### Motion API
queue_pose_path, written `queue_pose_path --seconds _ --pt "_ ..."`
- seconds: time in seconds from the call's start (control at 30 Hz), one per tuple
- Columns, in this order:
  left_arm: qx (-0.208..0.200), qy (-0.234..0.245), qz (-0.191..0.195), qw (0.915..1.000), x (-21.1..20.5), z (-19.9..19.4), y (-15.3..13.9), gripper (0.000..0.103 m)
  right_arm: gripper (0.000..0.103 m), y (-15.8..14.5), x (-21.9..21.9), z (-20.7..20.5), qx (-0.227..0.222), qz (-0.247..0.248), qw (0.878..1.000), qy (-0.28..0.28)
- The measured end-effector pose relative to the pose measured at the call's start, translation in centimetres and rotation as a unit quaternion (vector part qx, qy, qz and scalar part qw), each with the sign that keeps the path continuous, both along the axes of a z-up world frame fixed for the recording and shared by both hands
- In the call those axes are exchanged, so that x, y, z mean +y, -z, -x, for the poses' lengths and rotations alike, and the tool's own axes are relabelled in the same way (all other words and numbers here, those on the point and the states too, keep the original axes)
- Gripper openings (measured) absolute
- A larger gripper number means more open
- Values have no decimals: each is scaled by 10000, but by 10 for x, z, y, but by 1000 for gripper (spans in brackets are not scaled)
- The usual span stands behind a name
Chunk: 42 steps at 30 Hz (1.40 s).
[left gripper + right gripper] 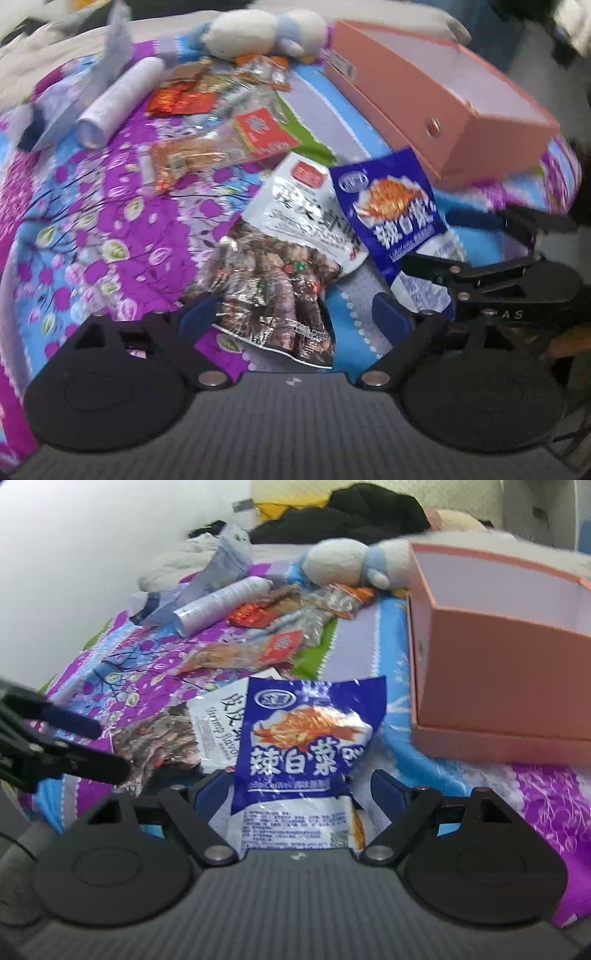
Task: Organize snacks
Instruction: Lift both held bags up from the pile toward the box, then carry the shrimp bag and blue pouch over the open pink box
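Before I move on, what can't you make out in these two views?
- Open pink cardboard box: floor hidden behind its near wall, right wrist view; right end cut off.
- White shrimp-flavour packet: print covered by the blue-and-white spicy cabbage packet, left wrist view.
- Far orange snack wrappers: labels blurred, too small.

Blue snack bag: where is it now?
Blue snack bag lies between the open right claw, overlapping the white shrimp bag, left of the pink box.

Blue-and-white snack packet (306, 746), crumpled, lying flat on the floral bed cover beside the open, empty pink box (502, 657). It overlaps a white packet (306, 210), which overlaps a clear packet of dark snacks (273, 284). Red and orange packets (221, 110) lie heaped behind.
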<state>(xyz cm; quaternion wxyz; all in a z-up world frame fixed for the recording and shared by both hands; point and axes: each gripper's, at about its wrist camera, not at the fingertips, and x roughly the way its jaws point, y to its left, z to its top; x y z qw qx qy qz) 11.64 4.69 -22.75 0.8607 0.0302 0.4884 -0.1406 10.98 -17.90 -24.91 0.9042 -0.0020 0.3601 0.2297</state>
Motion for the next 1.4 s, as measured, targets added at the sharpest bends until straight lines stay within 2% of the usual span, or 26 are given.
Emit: queue_pose_path --seconds 0.17,0.33,0.43,0.67,0.8,0.87,0.93,1.0,1.13,1.2,1.23,1.27,1.4 --pt "-171 449 -577 9972 -12 -5 11 94 86 7 1 -2 60 157 9999 -32" --pt "-352 879 -1076 9897 -23 -12 18 96 86 14 2 -4 227 154 9995 -162" --pt "-323 943 -1188 9879 -22 -20 26 96 86 14 4 -4 244 204 9994 -167" --pt "-153 915 -1003 9906 -11 -42 43 96 85 12 9 -7 220 198 9993 -223" --pt "234 607 -502 9966 0 -59 54 97 85 17 12 -9 253 337 9989 -215" --pt "223 538 -379 9976 3 -63 54 97 87 19 13 -10 279 373 9986 -256" --pt "176 553 -423 9974 1 -63 55 96 87 21 16 -12 295 436 9982 -285" --pt "129 547 -484 9972 -2 -61 55 94 82 21 18 -12 293 448 9980 -341" --pt "43 296 -388 9988 -5 -56 53 86 74 19 18 -12 279 499 9979 -295" --pt "-31 199 -384 9991 -9 -49 51 78 66 17 16 -13 322 487 9980 -239" --pt "-68 181 -399 9990 -12 -45 48 70 64 15 14 -13 344 460 9981 -205" --pt "-72 121 -366 9992 -15 -43 45 67 61 13 12 -13 360 438 9982 -189" --pt "0 -234 -269 9994 -19 -41 40 62 55 9 10 -11 391 428 9983 -107"
